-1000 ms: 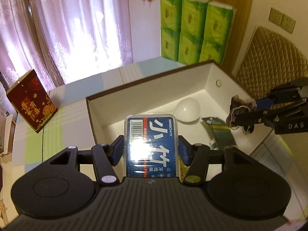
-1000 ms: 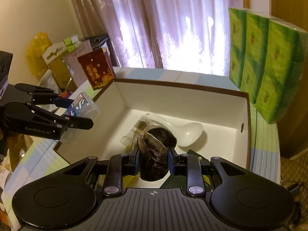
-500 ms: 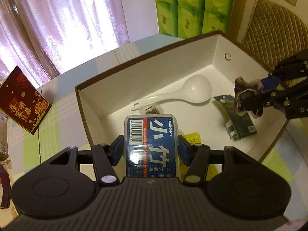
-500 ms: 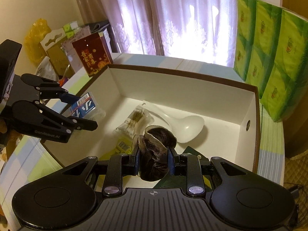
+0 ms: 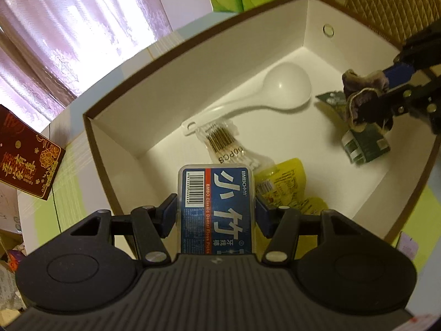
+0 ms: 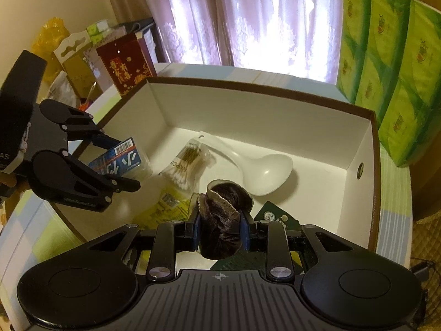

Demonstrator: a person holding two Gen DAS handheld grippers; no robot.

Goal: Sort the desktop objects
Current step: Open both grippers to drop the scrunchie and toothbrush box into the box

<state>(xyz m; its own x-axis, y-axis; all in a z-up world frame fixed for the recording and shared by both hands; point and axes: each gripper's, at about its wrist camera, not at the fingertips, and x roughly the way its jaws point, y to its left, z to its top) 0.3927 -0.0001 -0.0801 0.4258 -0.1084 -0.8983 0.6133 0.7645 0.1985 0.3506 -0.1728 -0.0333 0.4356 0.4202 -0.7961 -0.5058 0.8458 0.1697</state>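
Observation:
My left gripper (image 5: pixel 216 211) is shut on a blue floss-pick box (image 5: pixel 216 207) and holds it over the near-left part of the white cardboard box (image 5: pixel 171 115). From the right wrist view the same floss-pick box (image 6: pixel 121 162) hangs in the left gripper (image 6: pixel 121 165) just inside the cardboard box's (image 6: pixel 248 115) left wall. My right gripper (image 6: pixel 220 227) is shut on a brown hair scrunchie (image 6: pixel 224 218) above the box's near side. In the left wrist view the scrunchie (image 5: pixel 363 96) hangs over a dark green packet (image 5: pixel 366 144).
Inside the box lie a white ladle (image 6: pixel 259 162), a bag of cotton swabs (image 6: pixel 187 165), a yellow packet (image 5: pixel 286 184) and the green packet (image 6: pixel 278 219). Green tissue packs (image 6: pixel 391 63) stand behind the box at right, a red box (image 6: pixel 126 67) at left.
Both grippers have moved forward over the cardboard box and lower into it, each still holding its item. The box floor and its contents fill more of both views.

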